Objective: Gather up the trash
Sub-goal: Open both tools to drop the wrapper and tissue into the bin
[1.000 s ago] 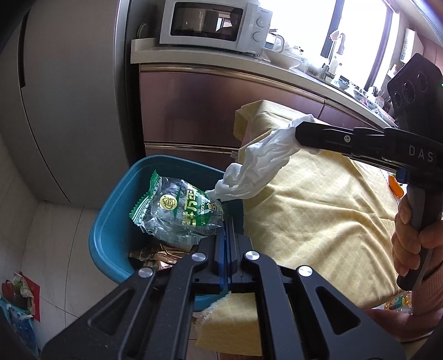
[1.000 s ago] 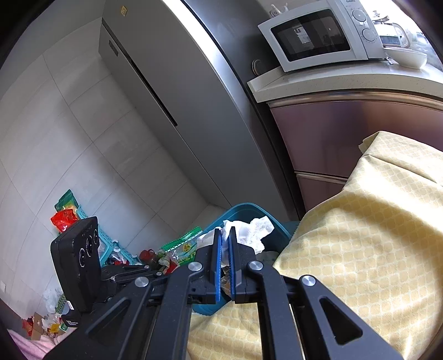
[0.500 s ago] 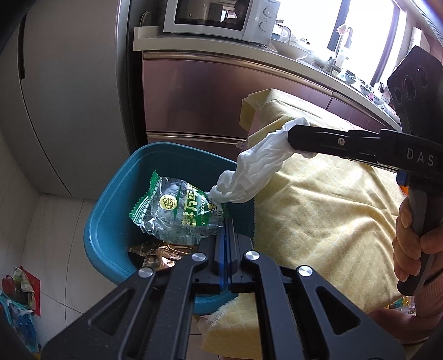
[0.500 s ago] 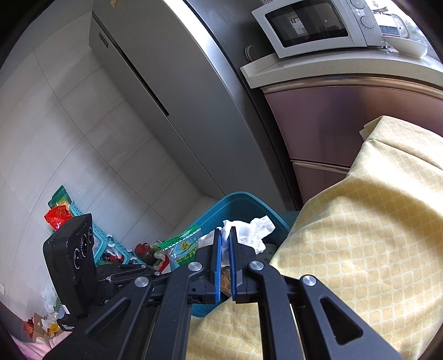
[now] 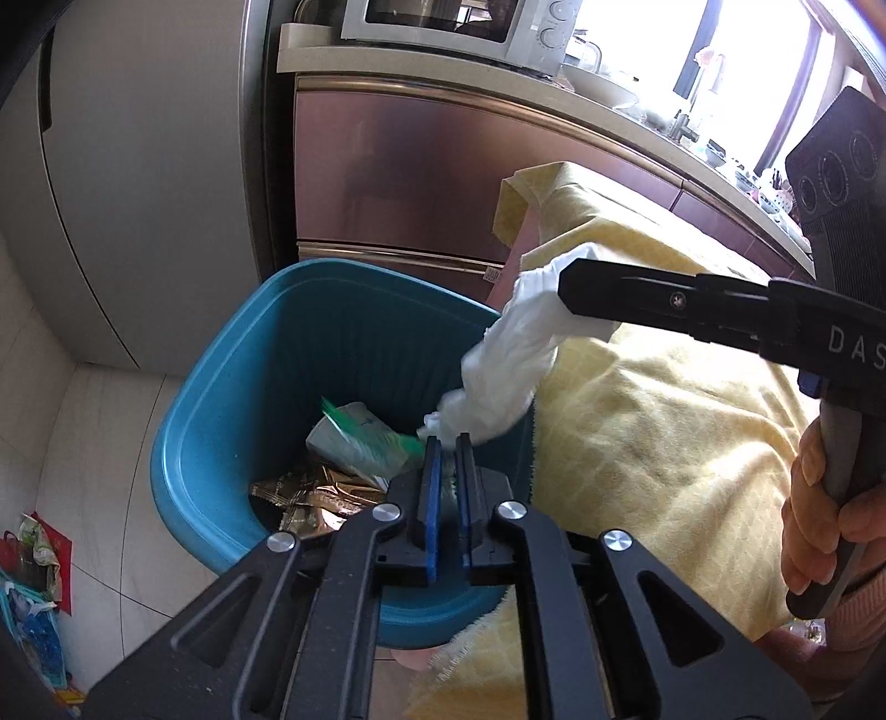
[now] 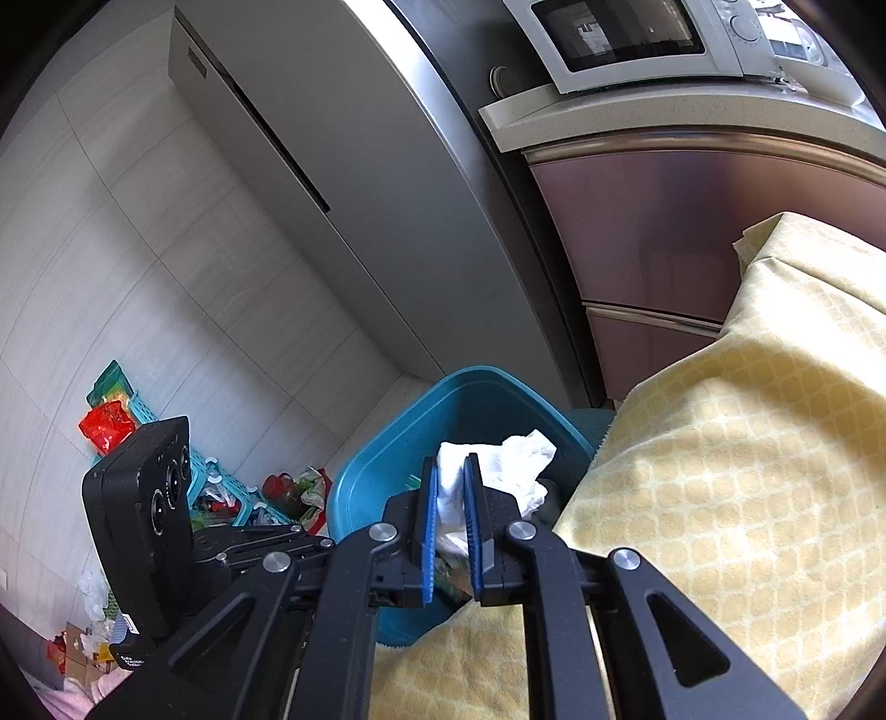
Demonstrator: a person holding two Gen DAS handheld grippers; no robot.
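Note:
A blue trash bin (image 5: pixel 232 410) stands on the floor beside the table; it also shows in the right wrist view (image 6: pixel 387 448). A green snack wrapper (image 5: pixel 360 443) lies blurred inside it, above brown wrappers (image 5: pixel 310 495). My left gripper (image 5: pixel 448 443) is over the bin, its jaws slightly apart and empty. My right gripper (image 6: pixel 449 464) is shut on a white crumpled tissue (image 6: pixel 515 465), which hangs over the bin's right rim in the left wrist view (image 5: pixel 509 365).
A table with a yellow cloth (image 5: pixel 664 421) lies right of the bin. A grey fridge (image 5: pixel 138 166) and a steel cabinet (image 5: pixel 421 183) with a microwave (image 5: pixel 454 22) stand behind. Bags and baskets (image 6: pixel 166 443) litter the floor at left.
My left gripper's jaws parted and let go of the green wrapper, which dropped into the bin. My right gripper moved the tissue closer over the bin.

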